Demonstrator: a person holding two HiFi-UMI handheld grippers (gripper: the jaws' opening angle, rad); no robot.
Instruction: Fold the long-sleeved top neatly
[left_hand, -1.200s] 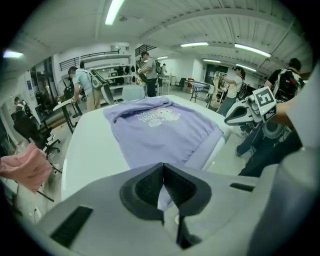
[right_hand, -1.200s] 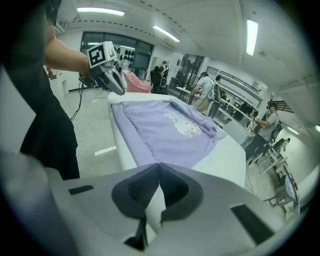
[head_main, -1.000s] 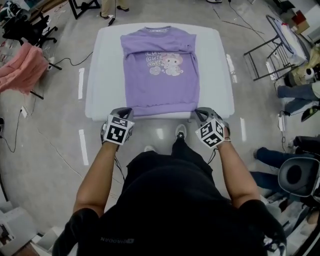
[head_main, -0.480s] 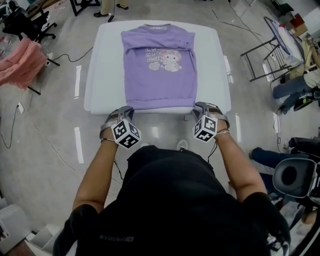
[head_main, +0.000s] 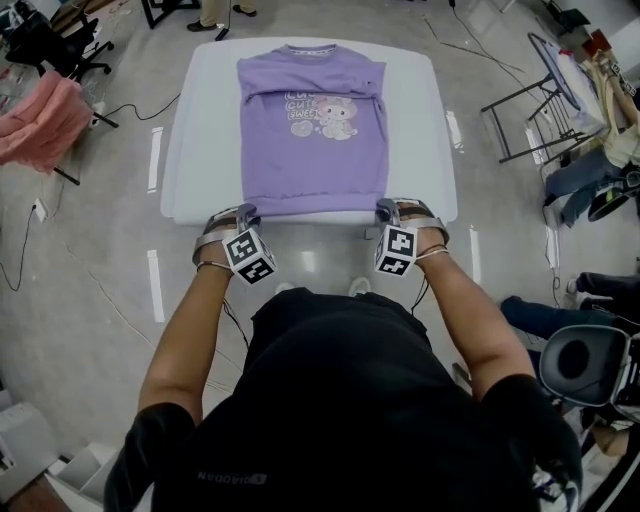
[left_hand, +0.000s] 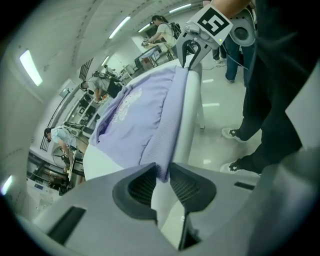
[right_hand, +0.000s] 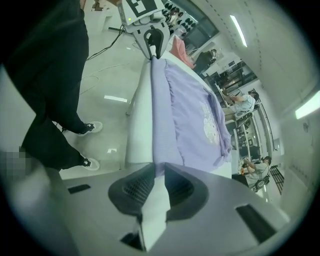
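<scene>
At the near edge of the white table (head_main: 200, 150): long-sleeved top (head_main: 312, 150), lilac, flat, print up; long axis runs away from the person, collar far, hem near.

Left gripper (head_main: 245, 211): jaws just opened, straddling the left hem corner, unclamped.

Right gripper (head_main: 385, 206): jaws just narrowing about the right hem corner, not yet pinching. Likely set to lift the hem toward the collar.

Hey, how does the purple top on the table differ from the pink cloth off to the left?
The purple top lies spread flat on the white table; the pink cloth hangs bunched, off the table. The purple top carries a cartoon print; the pink cloth looks plain. Both are soft fabric.
</scene>
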